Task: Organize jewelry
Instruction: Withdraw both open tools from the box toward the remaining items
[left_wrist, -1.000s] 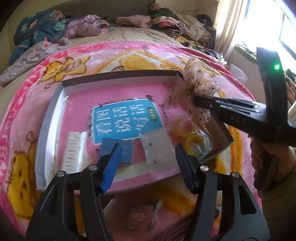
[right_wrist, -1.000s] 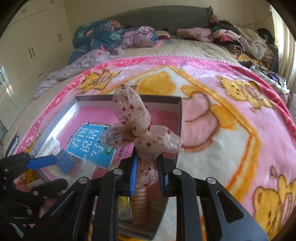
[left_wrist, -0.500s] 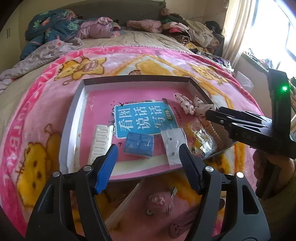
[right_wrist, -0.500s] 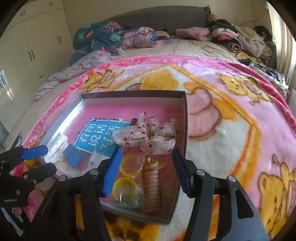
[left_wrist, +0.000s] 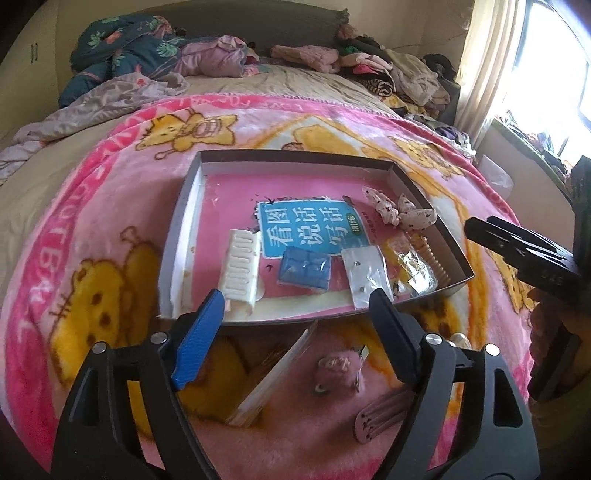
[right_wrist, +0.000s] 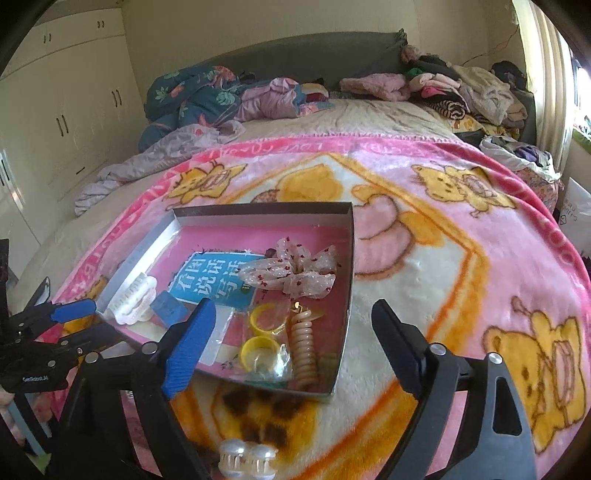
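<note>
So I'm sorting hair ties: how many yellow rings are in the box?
2. One yellow ring lies nearer the bow; the other sits just below it, both inside clear bags beside the coil tie. More could be hidden.

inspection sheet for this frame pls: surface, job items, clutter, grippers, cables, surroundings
Surface: pink cartoon-bear blanket over a bed.
Job's things: shallow box on the blanket holds a dotted bow, white comb clip, blue packet, clear earring bag, yellow rings in a bag, beige coil tie. Outside the box, near side: pink clip, pearl clip, small pink piece.
Clutter: clothes pile and bedding at the headboard.
Grippers: left gripper and right gripper both opening, nothing between the jaws.
Cables: nothing seen.
Surroundings: wardrobe, curtain and bright window.
</note>
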